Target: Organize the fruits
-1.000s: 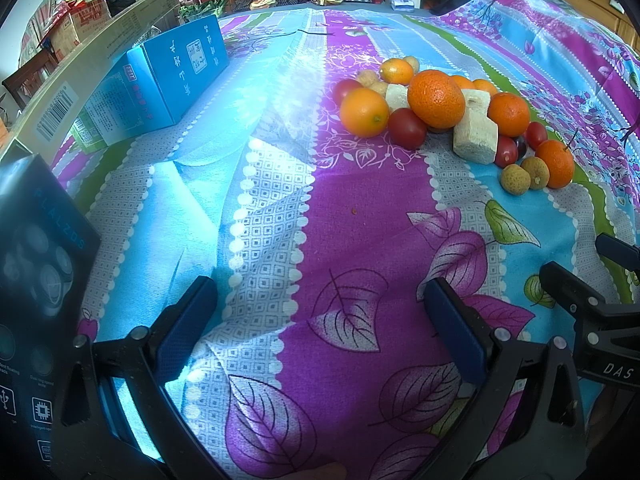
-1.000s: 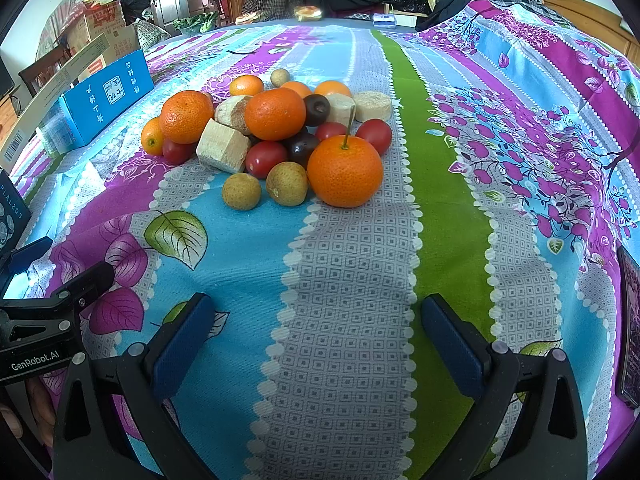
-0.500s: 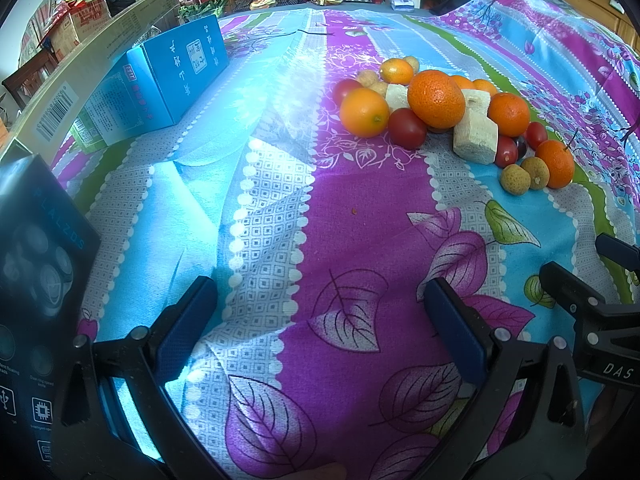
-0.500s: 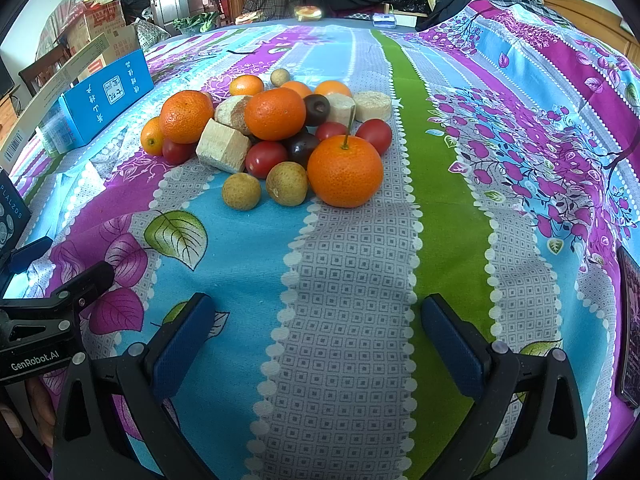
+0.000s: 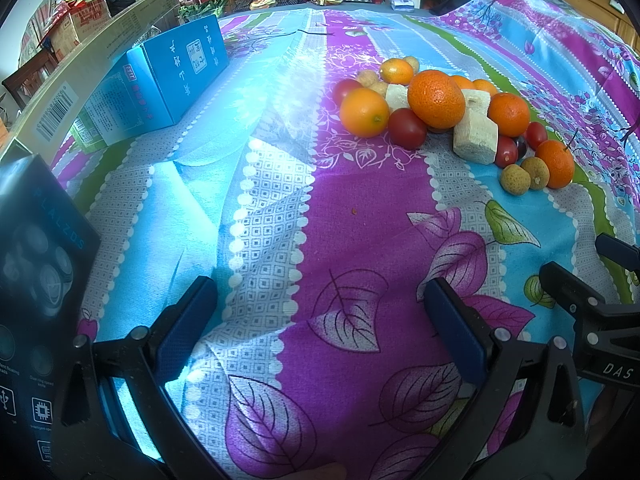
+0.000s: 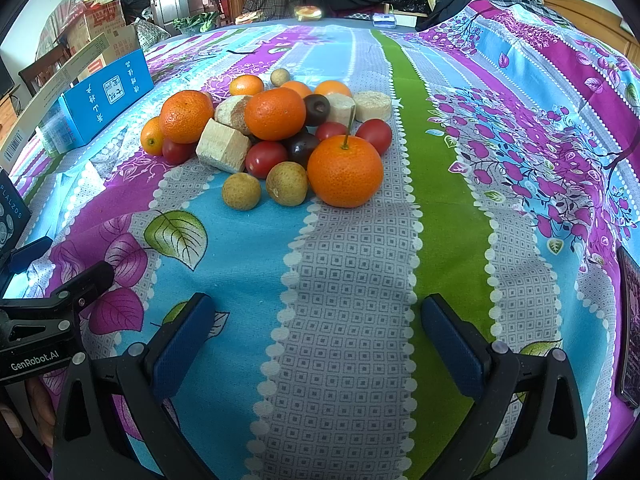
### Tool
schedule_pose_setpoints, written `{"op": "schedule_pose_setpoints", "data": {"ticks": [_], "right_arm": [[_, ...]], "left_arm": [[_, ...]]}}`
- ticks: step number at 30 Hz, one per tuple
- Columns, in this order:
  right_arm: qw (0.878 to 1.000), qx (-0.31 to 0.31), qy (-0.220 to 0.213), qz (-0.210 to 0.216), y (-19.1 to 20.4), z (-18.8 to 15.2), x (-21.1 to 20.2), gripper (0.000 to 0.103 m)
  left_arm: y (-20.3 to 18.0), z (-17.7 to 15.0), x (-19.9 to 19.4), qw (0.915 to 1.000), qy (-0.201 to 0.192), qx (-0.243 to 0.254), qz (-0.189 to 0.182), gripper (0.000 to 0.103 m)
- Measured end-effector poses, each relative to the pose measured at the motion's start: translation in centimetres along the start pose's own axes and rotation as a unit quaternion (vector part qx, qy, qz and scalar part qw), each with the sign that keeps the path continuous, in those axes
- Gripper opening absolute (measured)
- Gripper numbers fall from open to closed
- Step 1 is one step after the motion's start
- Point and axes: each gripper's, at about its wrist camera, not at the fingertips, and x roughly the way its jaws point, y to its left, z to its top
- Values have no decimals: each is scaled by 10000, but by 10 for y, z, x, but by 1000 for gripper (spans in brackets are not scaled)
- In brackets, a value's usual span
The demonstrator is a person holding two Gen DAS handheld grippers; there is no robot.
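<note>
While both grippers sit low over the flowery sheet (image 6: 352, 320), the whole fruit pile (image 6: 276, 136) is up ahead on the bed, not touched by either one. Left gripper (image 5: 320, 320) has its fingers spread wide w/ nothing between them, just purple leaf print underneath. Right gripper (image 6: 316, 332) same deal, fingers wide apart, empty, over the grey and green stripes.

Pile from the right wrist cam: big stemmed orange (image 6: 345, 171) at the front right, two brownish longans (image 6: 241, 191) touching each other just left of it, then cherry tomatoes (image 6: 266, 159) and a couple dark cherries (image 6: 317, 109) packed behind. Pale cut chunks (image 6: 222, 145) are mixed in, can't tell what they are tbh. More oranges (image 6: 275, 113) sit on top/behind, and a small kumquat-looking one (image 6: 152, 141) at the far left edge touching a tomato.

From the left wrist cam the pile is off to the upper right, well apart from the fingers. Blue box (image 5: 176, 76) lies along the left side of the bed, near a long cardboard carton (image 5: 80, 80). Dark product box (image 5: 36, 264) is right beside the left gripper on its left. Right gripper's black frame shows at the right edge of that view.
</note>
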Motion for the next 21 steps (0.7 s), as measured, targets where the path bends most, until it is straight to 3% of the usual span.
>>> {"op": "schedule_pose_setpoints", "data": {"ticks": [21], "right_arm": [[10000, -13, 27, -33, 1, 0, 2, 103]], "left_arm": [[-1, 1, 1, 10000, 19, -8, -15, 103]]}}
